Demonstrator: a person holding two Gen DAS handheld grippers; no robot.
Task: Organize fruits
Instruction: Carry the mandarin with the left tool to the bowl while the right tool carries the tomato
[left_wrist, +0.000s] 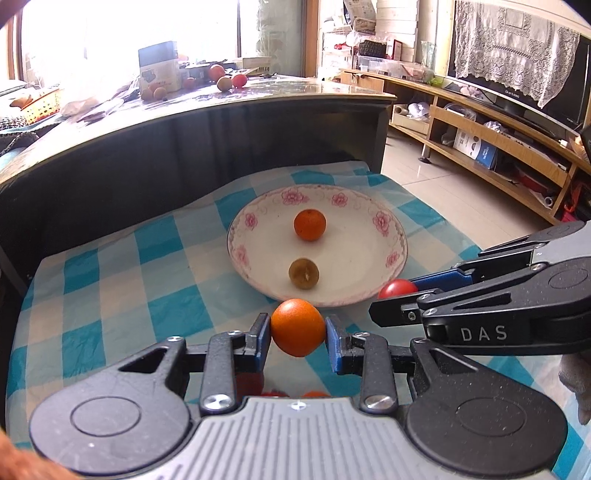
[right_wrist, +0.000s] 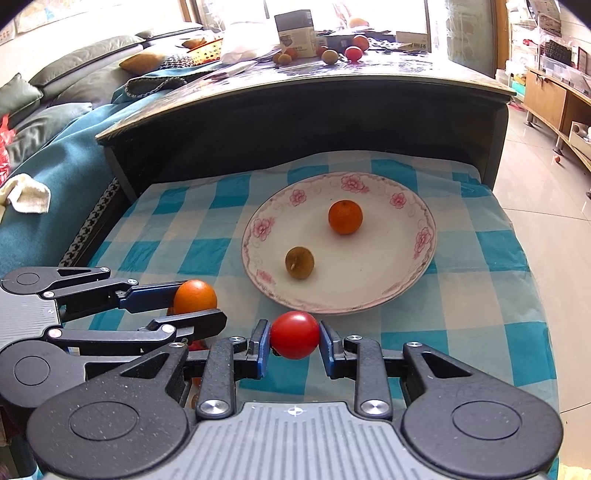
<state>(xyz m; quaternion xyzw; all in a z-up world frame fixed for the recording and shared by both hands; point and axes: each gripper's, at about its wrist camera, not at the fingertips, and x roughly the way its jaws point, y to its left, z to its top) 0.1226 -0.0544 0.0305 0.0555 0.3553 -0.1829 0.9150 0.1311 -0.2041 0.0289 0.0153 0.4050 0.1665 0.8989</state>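
Fruit fills both: my left gripper (left_wrist: 297, 328) pinches an orange (left_wrist: 297, 327), my right gripper (right_wrist: 294, 335) a tomato (right_wrist: 294, 334), near the plate's (right_wrist: 406, 291) front rim.

The tomato (left_wrist: 397, 288) shows in the left view only as a sliver behind the right gripper (left_wrist: 388, 301). Red and orange fruit (left_wrist: 275, 393) beneath the left gripper (left_wrist: 297, 332) stay mostly hidden. Fruit on the far table (right_wrist: 334, 51) are too small to identify.
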